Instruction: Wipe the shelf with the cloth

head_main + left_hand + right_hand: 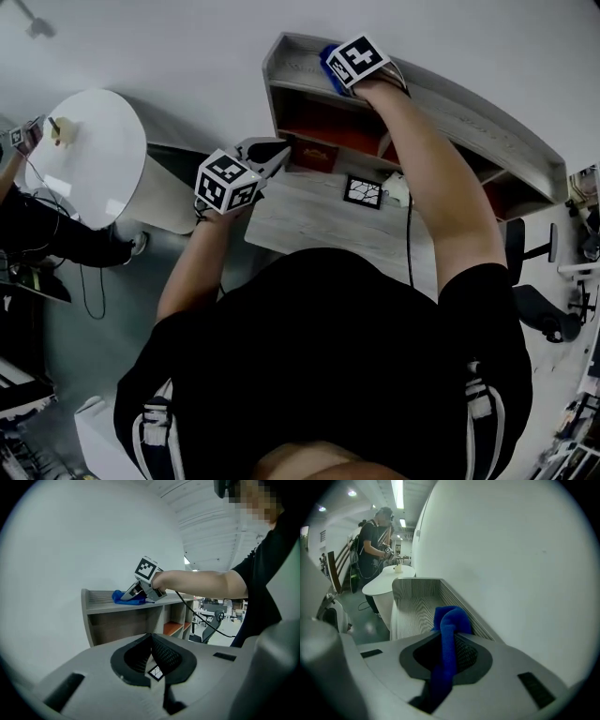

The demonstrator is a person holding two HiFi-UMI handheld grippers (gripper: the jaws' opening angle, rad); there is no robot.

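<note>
A grey wooden shelf (469, 122) stands on a desk against the white wall. My right gripper (336, 73) rests on the left end of its top board, shut on a blue cloth (328, 66). In the right gripper view the cloth (449, 625) hangs folded between the jaws of that gripper (449, 637), over the striped board (415, 613). My left gripper (275, 156) hovers lower, off the shelf's left end, jaws closed with nothing in them (151, 637). From there I see the cloth (125, 598) pressed on the board (101, 603) under the right gripper (130, 592).
The shelf has red-lined compartments with a dark red box (314, 155). A marker card (363, 191) lies on the desk (309, 220). A white round table (94, 159) stands to the left, with another person (375, 541) beside it. An office chair (544, 300) is at the right.
</note>
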